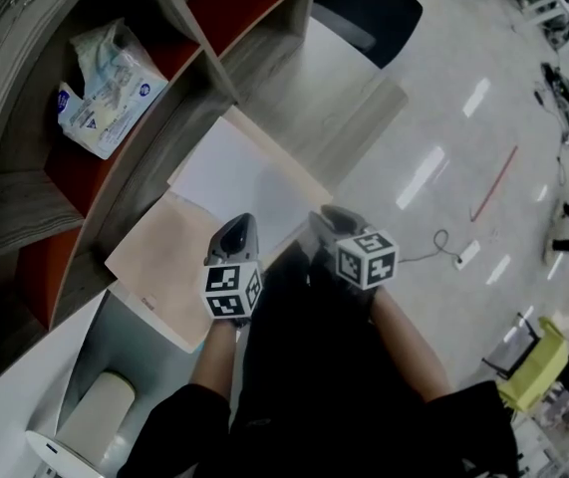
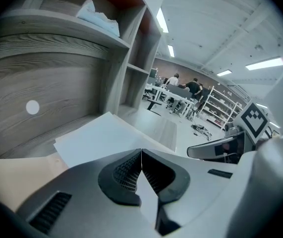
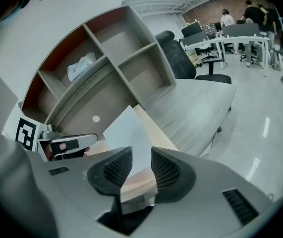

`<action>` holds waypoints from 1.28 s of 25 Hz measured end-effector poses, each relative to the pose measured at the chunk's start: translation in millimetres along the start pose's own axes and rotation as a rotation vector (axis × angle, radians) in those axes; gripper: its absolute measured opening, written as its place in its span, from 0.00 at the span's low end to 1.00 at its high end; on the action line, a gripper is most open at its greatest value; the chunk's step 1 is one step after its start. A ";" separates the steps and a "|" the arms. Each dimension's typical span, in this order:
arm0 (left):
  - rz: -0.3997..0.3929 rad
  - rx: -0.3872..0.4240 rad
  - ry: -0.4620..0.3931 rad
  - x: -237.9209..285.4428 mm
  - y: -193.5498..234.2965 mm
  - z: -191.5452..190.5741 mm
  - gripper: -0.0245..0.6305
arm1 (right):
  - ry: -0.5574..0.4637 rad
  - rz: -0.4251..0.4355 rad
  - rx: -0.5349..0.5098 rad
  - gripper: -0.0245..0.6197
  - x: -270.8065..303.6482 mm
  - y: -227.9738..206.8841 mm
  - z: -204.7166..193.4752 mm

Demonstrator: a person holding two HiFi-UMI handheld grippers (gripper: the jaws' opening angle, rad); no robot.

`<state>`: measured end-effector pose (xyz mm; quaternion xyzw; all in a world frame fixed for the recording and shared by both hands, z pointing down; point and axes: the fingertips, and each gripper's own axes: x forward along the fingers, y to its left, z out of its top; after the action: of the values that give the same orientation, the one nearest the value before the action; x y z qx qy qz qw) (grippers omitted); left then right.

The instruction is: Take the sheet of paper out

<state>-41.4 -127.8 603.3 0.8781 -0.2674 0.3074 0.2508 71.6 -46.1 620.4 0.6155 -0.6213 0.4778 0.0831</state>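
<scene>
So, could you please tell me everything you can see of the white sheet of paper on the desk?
The sheet of paper is plain white, blank, rectangular and uncreased. It lies on a beige folder on the grey wooden desk, in front of the shelves. The left gripper is shut on its near edge, a white sliver showing between its jaws. The right gripper is open, jaws either side of that edge without pressing.

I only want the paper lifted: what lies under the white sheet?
A tan folder lies under the white sheet, showing past two of its edges, on the grey wooden desk. Whatever sits beneath the sheet's middle is covered and cannot be seen.
</scene>
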 end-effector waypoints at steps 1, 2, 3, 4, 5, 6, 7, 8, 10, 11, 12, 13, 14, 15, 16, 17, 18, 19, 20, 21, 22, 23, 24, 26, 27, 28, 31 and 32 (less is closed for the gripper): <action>0.000 0.001 -0.001 0.7 1.4 1.2 0.10 | -0.002 -0.001 0.034 0.22 1.0 -2.7 -0.5; -0.001 0.001 -0.003 1.4 2.8 2.6 0.10 | -0.004 -0.001 0.071 0.23 2.0 -5.4 -1.2; -0.002 0.001 -0.005 2.1 3.9 4.1 0.10 | -0.004 0.000 0.108 0.24 2.9 -8.0 -2.1; -0.003 0.000 -0.007 2.7 4.7 5.2 0.10 | -0.003 0.002 0.140 0.24 3.8 -10.3 -3.3; -0.005 0.000 -0.008 3.3 5.2 5.7 0.10 | 0.000 0.002 0.166 0.24 4.7 -12.5 -4.9; -0.007 0.001 -0.007 3.8 5.5 5.7 0.10 | 0.004 -0.001 0.184 0.24 5.7 -14.7 -6.7; -0.008 0.001 -0.005 4.2 5.8 5.1 0.10 | 0.007 -0.005 0.197 0.25 6.6 -16.5 -8.1; -0.009 0.001 -0.002 4.4 6.0 4.4 0.10 | 0.007 -0.009 0.205 0.25 7.4 -17.8 -8.5; -0.012 0.000 -0.001 4.6 6.3 3.6 0.10 | 0.008 -0.014 0.216 0.25 9.3 -19.9 -9.2; -0.013 -0.001 -0.001 4.5 6.6 3.4 0.10 | 0.013 -0.015 0.222 0.25 10.9 -21.3 -11.2; -0.013 -0.003 -0.002 4.2 6.9 3.3 0.10 | 0.019 -0.016 0.227 0.25 12.5 -22.5 -13.9; -0.013 -0.004 -0.003 3.5 7.3 3.1 0.10 | 0.024 -0.017 0.231 0.25 13.9 -23.5 -16.3; -0.012 -0.006 -0.004 2.8 7.9 2.7 0.10 | 0.029 -0.017 0.235 0.25 15.2 -24.0 -18.1; -0.011 -0.008 -0.005 2.0 8.7 2.0 0.10 | 0.032 -0.015 0.242 0.25 16.3 -23.8 -18.8; -0.009 -0.010 -0.004 1.3 9.9 1.1 0.10 | 0.030 -0.011 0.252 0.25 17.5 -22.8 -17.8; -0.006 -0.013 -0.004 0.6 11.4 0.0 0.10 | 0.026 -0.005 0.263 0.25 18.8 -21.2 -15.7; -0.003 -0.016 -0.003 -0.1 13.2 -1.0 0.10 | 0.022 0.000 0.273 0.25 20.4 -19.8 -13.9; 0.000 -0.020 -0.003 -1.0 14.9 -2.0 0.10 | 0.021 0.003 0.276 0.25 22.1 -18.7 -12.9; 0.003 -0.024 -0.003 -1.9 16.5 -2.8 0.10 | 0.023 0.005 0.276 0.25 23.8 -17.8 -12.6; 0.005 -0.027 -0.004 -2.9 18.0 -3.5 0.10 | 0.025 0.007 0.275 0.25 25.3 -17.0 -12.6; 0.008 -0.030 -0.005 -4.0 19.2 -3.9 0.10 | 0.027 0.009 0.275 0.25 26.6 -16.3 -12.6; 0.010 -0.033 -0.006 -4.9 20.4 -4.2 0.10 | 0.029 0.010 0.276 0.25 27.7 -15.8 -12.8; 0.012 -0.035 -0.007 -5.8 21.6 -4.4 0.10 | 0.031 0.010 0.277 0.25 28.8 -15.7 -13.1; 0.016 -0.041 -0.009 -7.3 24.3 -5.0 0.10 | 0.037 0.003 0.277 0.25 30.8 -16.4 -14.4; 0.018 -0.044 -0.011 -8.0 25.8 -5.3 0.10 | 0.040 -0.001 0.277 0.25 31.7 -17.0 -15.1; 0.020 -0.047 -0.012 -8.6 27.1 -5.5 0.10 | 0.044 -0.004 0.276 0.25 32.5 -17.4 -15.9; 0.024 -0.052 -0.015 -9.8 30.1 -6.3 0.10 | 0.061 -0.013 0.267 0.25 35.0 -18.0 -19.2; 0.025 -0.053 -0.015 -10.0 30.8 -6.5 0.10 | 0.069 -0.018 0.260 0.25 35.8 -18.6 -20.4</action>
<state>-69.9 -143.2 609.5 0.8700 -0.2882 0.2966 0.2683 69.2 -52.5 665.1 0.6100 -0.5452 0.5743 0.0283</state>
